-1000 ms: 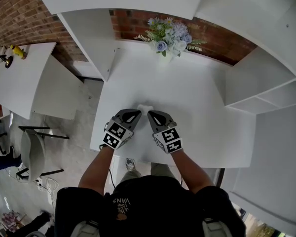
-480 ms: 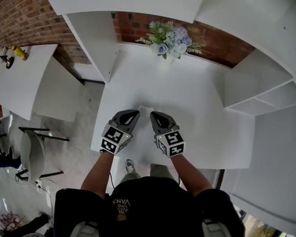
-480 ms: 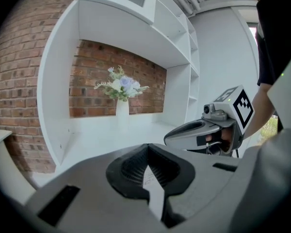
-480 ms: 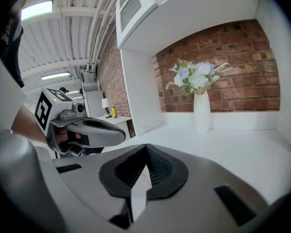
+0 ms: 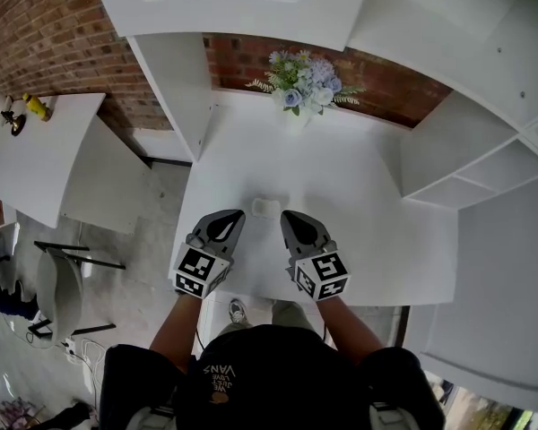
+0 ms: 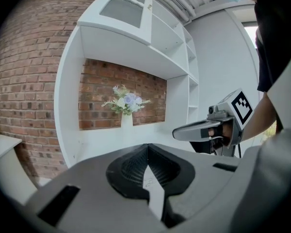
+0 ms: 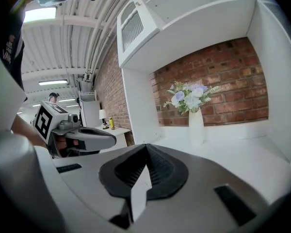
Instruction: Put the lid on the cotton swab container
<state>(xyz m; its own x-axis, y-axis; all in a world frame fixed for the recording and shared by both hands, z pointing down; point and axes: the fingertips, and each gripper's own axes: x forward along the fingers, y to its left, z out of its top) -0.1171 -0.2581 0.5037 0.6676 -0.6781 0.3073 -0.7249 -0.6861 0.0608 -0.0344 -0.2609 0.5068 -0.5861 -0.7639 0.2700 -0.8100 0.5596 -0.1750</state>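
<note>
White, small and squarish, the cotton swab container (image 5: 266, 207) is sitting on the white table (image 5: 368, 186), just ahead of and between the grey left gripper (image 5: 232, 216) and grey right gripper (image 5: 290, 216), about equally near each. Both are clenching shut on nothing. Whether its lid is sitting on is too small to tell.

White table (image 5: 359, 195): flower vase (image 5: 301, 92) at back, small white container (image 5: 265, 207) near front.

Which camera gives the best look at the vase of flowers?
The right gripper view: the vase of flowers stands large and side-on. The left gripper view shows it smaller; the head view sees mostly blooms from above.
</note>
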